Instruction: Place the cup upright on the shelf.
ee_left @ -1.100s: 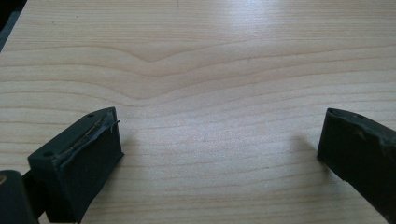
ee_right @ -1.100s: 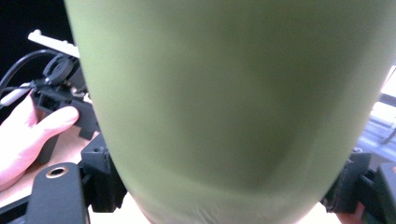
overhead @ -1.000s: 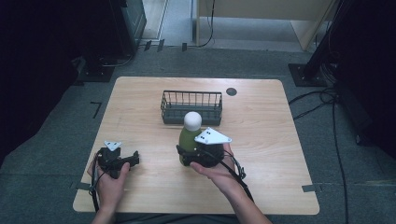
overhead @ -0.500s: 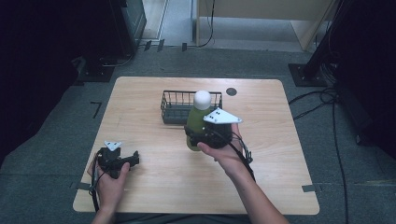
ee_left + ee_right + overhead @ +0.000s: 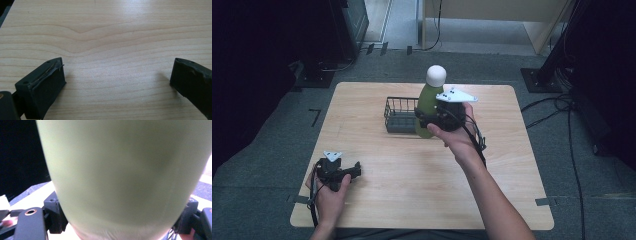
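Note:
A green bottle [image 5: 428, 106] with a round white cap [image 5: 436, 75] hangs upright in the air over the right end of a black wire basket [image 5: 401, 116]. My right gripper [image 5: 426, 118] is shut on the bottle's lower body. In the right gripper view the bottle's green side [image 5: 125, 175] bulges between the two black jaws. My left gripper [image 5: 354, 171] rests near the table's front left, held in a hand. In the left gripper view its jaws stand wide apart over bare wood, and the left gripper [image 5: 116, 82] holds nothing.
The wooden table [image 5: 412, 185] has open room across its front and right. A small dark round hole sits hidden behind the bottle. Cables [image 5: 562, 105] trail over the grey floor at the right, and dark equipment stands at the back left.
My right gripper has lifted the green bottle off the table and carried it away from the person, to above the basket's right end. The left gripper has stayed put.

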A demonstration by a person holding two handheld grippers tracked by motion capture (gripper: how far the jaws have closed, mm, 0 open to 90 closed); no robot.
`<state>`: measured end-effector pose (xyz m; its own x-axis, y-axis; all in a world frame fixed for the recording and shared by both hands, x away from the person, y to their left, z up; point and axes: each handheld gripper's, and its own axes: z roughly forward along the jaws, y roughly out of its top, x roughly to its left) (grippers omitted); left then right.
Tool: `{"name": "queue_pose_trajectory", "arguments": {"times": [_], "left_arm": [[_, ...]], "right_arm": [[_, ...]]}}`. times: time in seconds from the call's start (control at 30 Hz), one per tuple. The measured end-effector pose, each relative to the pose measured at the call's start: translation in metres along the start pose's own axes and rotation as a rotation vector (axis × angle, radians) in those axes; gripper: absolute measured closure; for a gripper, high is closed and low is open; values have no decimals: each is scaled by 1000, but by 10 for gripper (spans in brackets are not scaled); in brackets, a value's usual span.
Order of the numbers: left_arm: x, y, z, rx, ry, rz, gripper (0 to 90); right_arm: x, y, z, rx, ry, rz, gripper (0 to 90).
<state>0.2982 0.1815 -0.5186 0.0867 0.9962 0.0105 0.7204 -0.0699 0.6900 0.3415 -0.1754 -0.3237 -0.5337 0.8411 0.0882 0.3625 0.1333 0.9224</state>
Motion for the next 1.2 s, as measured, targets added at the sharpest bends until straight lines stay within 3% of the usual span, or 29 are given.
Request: {"name": "queue_pose_trajectory", "arguments": {"times": [0.33, 0.43, 0.77, 0.87, 1.07, 1.2], "left_arm": [[0, 0, 0, -1, 0, 0, 0], [0, 0, 0, -2, 0, -2, 0], [0, 0, 0, -2, 2, 0, 0], [0, 0, 0, -2, 1, 0, 0], [0, 0, 0, -1, 1, 1, 0], [0, 0, 0, 0, 1, 1, 0]], "right_arm": [[-14, 16, 25, -24, -48, 5, 203], [-21, 17, 37, -34, -82, 5, 203], [-42, 8, 62, -29, -153, 43, 203], [-47, 6, 65, -52, -141, 67, 204], [-50, 6, 71, -42, -179, 34, 203], [-53, 4, 74, -29, -178, 48, 204]]}}
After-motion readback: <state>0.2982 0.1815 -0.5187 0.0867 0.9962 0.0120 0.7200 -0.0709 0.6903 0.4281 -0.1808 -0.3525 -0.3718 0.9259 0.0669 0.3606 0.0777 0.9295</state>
